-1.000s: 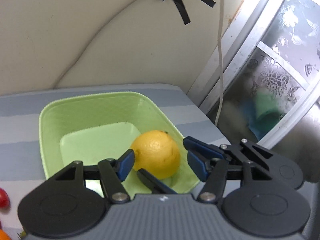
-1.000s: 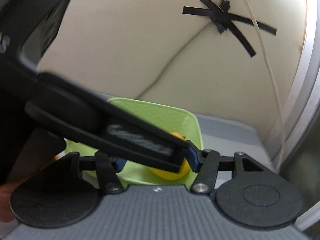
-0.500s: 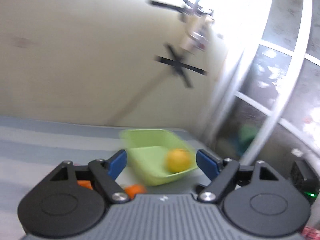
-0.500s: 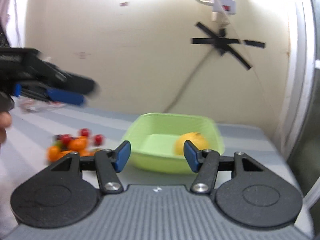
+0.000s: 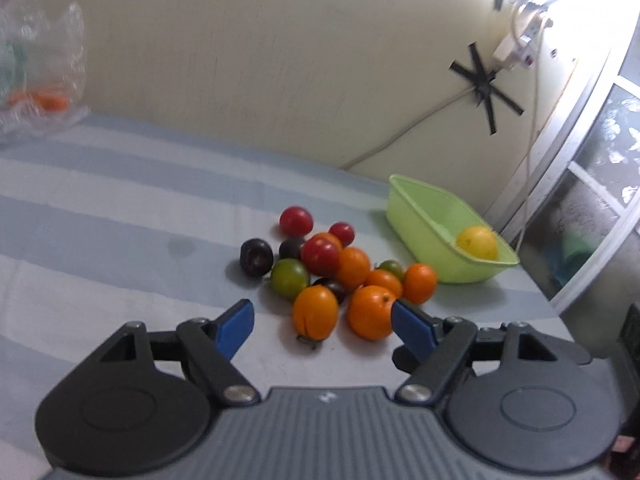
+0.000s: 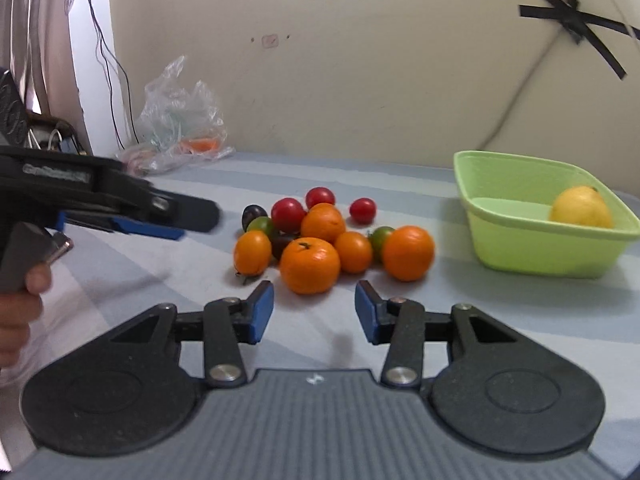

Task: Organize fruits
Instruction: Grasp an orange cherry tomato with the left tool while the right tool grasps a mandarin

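Observation:
A pile of small fruits (image 5: 332, 276) lies on the striped blue cloth: oranges, red and green tomatoes and dark plums. It also shows in the right wrist view (image 6: 320, 240). A light green bowl (image 5: 416, 216) to the right of the pile holds one yellow lemon (image 5: 478, 243); bowl (image 6: 516, 248) and lemon (image 6: 580, 207) also show in the right wrist view. My left gripper (image 5: 322, 326) is open and empty, just short of the nearest oranges. My right gripper (image 6: 315, 310) is open and empty, in front of a large orange (image 6: 310, 266). The left gripper also shows at the left of the right wrist view (image 6: 152, 222).
A crumpled clear plastic bag (image 6: 180, 120) with something orange in it lies at the back left against the cream wall. Cables and black tape hang on the wall above the bowl (image 5: 484, 80). The table's right edge runs by a window frame (image 5: 580, 240).
My left gripper has let go of the lemon in the bowl, and pulled back and left to the fruit pile. My right gripper has also drawn back and now faces the pile.

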Action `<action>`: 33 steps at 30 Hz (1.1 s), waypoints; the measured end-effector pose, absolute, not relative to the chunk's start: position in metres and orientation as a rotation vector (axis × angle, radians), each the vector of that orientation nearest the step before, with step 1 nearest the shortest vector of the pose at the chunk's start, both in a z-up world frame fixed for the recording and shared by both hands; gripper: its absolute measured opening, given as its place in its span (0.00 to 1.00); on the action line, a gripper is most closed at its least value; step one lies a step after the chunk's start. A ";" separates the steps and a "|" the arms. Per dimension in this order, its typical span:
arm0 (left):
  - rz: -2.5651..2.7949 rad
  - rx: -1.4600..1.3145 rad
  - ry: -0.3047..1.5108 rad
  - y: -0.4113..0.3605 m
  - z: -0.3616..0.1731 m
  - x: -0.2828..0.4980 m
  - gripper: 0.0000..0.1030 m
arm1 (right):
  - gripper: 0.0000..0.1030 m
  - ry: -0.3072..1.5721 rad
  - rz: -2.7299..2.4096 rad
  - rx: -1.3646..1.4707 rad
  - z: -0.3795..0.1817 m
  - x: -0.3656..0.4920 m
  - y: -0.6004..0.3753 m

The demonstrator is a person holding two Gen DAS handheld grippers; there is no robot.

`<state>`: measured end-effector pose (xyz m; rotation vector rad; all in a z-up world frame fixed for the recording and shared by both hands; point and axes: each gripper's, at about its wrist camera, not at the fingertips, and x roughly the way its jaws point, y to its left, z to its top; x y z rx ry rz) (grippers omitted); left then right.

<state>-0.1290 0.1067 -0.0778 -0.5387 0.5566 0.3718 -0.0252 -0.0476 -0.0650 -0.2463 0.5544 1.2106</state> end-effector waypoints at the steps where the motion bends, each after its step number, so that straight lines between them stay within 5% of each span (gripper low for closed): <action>1: 0.369 -0.552 0.570 0.108 -0.086 -0.127 0.72 | 0.47 0.560 1.203 -0.251 -0.067 -0.025 -0.042; 8: 0.313 -0.604 0.603 0.124 -0.106 -0.119 0.27 | 0.50 0.592 1.186 -0.315 -0.073 -0.021 -0.012; 12: 0.300 -0.636 0.603 0.127 -0.099 -0.123 0.27 | 0.42 0.603 1.181 -0.308 -0.074 -0.020 -0.011; 33: 0.214 -0.482 0.645 0.016 -0.080 -0.141 0.26 | 0.41 0.597 0.935 -0.150 -0.080 -0.070 -0.152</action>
